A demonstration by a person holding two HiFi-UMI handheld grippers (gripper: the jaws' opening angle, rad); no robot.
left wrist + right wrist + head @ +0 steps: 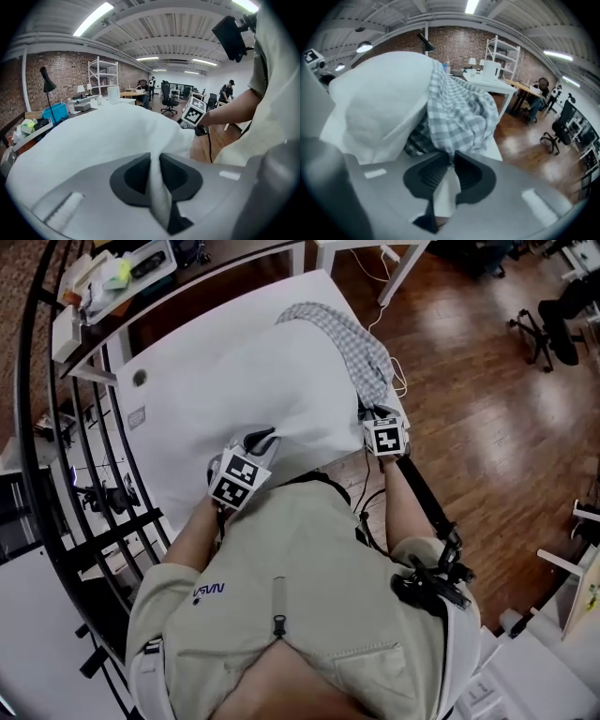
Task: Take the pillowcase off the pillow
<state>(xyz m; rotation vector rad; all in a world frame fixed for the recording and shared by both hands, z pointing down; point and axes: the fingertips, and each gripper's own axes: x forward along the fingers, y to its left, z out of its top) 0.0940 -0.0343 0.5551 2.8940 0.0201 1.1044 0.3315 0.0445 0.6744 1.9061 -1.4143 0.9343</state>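
Note:
A white pillow lies on the white table. The grey-and-white checked pillowcase is bunched along the pillow's far right end and right side. My left gripper is at the pillow's near left corner, shut on a fold of its white cloth. My right gripper is at the near right corner, where the checked cloth hangs down into its jaw tips. They are shut on that cloth, and white cloth shows in the gap behind them. The pillow bulges to the left of it.
A cluttered shelf and a curved black rail stand left of the table. Wooden floor lies to the right, with an office chair farther off. A white cable hangs at the table's right edge.

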